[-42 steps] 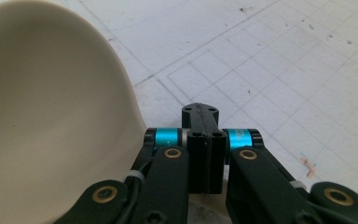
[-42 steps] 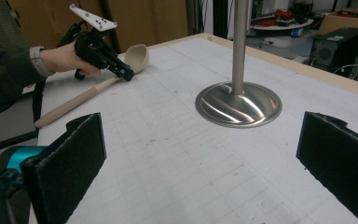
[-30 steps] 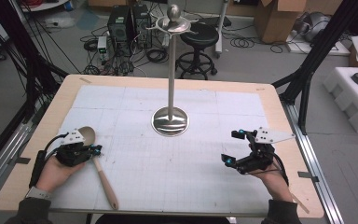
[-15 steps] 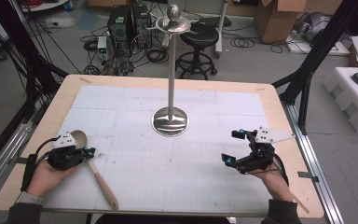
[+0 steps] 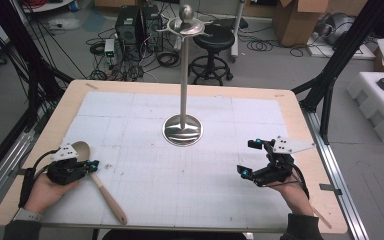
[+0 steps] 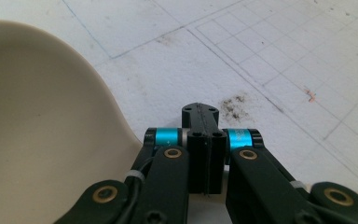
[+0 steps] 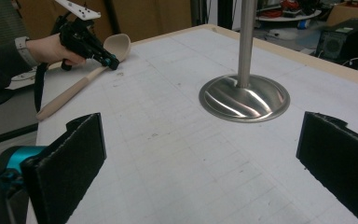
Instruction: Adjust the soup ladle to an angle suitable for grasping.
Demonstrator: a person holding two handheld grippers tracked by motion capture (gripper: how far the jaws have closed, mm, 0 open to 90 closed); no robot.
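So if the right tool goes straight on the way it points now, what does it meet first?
Probably the round steel base of the stand: it lies ahead between the open jaws of the right tool, with bare white mat before it. Depth is hard to judge, so it might pass just above.

Even, soft overhead light, table brightly lit, floor behind dimmer, glare streaked on the stand base, faint shadows beneath the left gripper, its jaws blurred close up, spoon bowl softly defocused beside them
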